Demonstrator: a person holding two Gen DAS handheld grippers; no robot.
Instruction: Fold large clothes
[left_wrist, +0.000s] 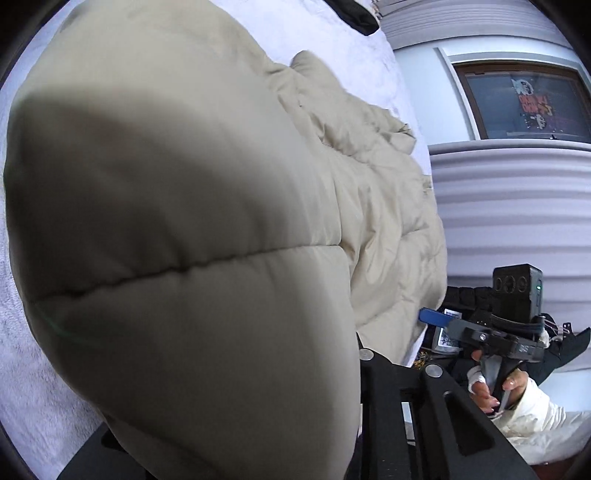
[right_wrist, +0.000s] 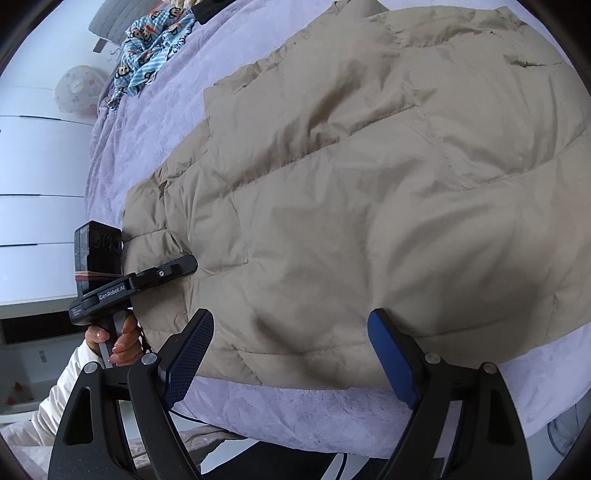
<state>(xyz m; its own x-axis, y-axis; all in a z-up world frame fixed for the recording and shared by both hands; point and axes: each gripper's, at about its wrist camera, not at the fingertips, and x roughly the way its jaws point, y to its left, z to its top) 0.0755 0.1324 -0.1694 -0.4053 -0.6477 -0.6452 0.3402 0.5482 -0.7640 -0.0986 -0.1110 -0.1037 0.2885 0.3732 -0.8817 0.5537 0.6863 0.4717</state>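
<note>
Jaws wide over puffy quilted coat (right_wrist: 332, 221)

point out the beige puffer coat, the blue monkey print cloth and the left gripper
beige puffer coat (right_wrist: 351, 206), right wrist view, quilted middle panel
blue monkey print cloth (right_wrist: 147, 44), right wrist view, crumpled centre
left gripper (right_wrist: 186, 264), right wrist view, finger tips at the coat's edge

The puffy beige coat (right_wrist: 351, 192) hogs most of the bed; bare lilac blanket (right_wrist: 295, 406) stays free along the near edge. A blue patterned cloth (right_wrist: 147, 48) clutters the far corner. Coat fabric blocks the left camera.
</note>
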